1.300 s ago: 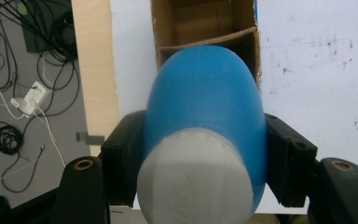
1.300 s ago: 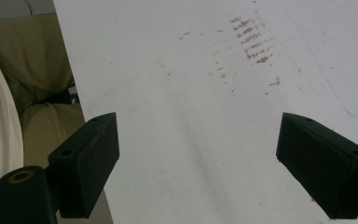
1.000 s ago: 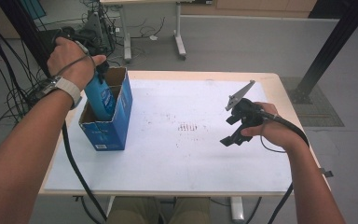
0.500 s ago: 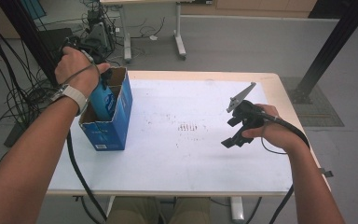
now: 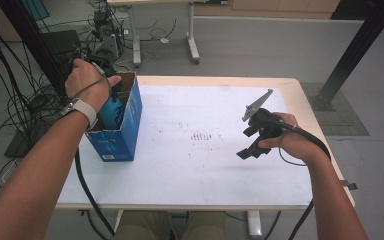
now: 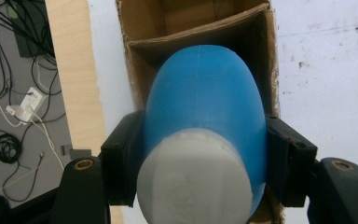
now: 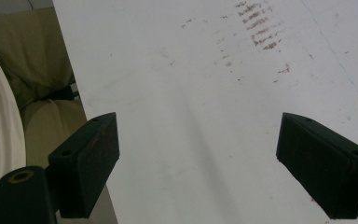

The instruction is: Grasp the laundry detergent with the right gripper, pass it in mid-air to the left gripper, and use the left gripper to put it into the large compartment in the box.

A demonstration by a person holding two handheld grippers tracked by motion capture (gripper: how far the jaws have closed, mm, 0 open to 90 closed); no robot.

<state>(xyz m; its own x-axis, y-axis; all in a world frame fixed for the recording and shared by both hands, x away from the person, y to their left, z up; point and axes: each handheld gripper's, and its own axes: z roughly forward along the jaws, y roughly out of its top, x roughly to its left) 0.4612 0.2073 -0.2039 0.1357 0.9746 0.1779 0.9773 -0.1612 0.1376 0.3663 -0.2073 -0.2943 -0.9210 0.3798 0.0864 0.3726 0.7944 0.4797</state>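
- Our left claw [image 6: 200, 154] is clamped on the blue plastic bottle with a white cap [image 6: 205, 121], halfway inside the blue cardboard box [image 5: 126, 131].
- We lower it straight (no bumping walls).
- Our right claw [image 7: 214, 163] waits, wide apart.

You get even, soft daylight over the white table [image 5: 190, 150], with faint shadows and no hard glare. Your close blue bottle [image 6: 205, 116] is soft and out of focus at its white cap [image 6: 193, 179]. The high view bends towards its edges.
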